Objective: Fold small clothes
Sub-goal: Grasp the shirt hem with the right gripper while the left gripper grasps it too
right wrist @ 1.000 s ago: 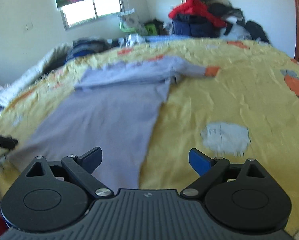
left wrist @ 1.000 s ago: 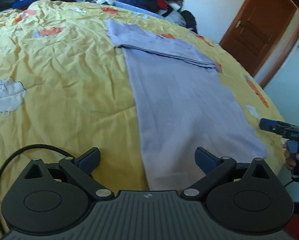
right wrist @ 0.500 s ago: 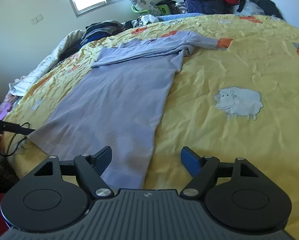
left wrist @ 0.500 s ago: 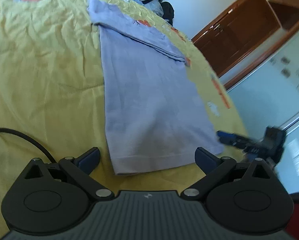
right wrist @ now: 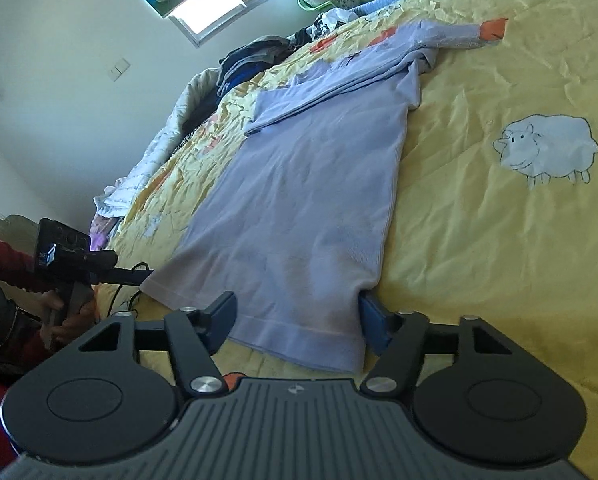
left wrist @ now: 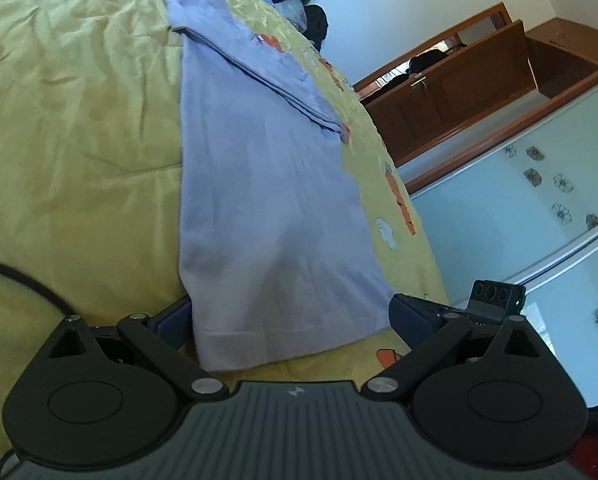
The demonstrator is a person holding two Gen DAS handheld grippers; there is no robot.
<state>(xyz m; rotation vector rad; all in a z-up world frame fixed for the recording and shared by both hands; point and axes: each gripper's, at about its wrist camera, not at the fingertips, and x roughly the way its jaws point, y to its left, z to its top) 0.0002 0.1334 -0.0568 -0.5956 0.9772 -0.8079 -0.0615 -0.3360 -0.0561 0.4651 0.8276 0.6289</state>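
Observation:
A lavender long-sleeved shirt (left wrist: 267, 184) lies flat on the yellow bedspread (left wrist: 71, 128), sleeves folded across its far end, hem toward me. It also shows in the right wrist view (right wrist: 311, 200). My left gripper (left wrist: 291, 316) is open, its jaws straddling the hem at the shirt's left corner. My right gripper (right wrist: 299, 316) is open, its jaws straddling the hem at the right corner. Each gripper shows in the other's view: the right one (left wrist: 459, 308), the left one (right wrist: 99, 264).
Piles of clothes (right wrist: 259, 56) sit at the far side of the bed. A brown wooden door (left wrist: 451, 92) and a pale wardrobe (left wrist: 539, 216) stand to the right. A black cable (left wrist: 15, 276) lies on the bedspread at the left.
Both grippers have dropped and moved forward to the shirt's hem, one at each corner. Both stay open.

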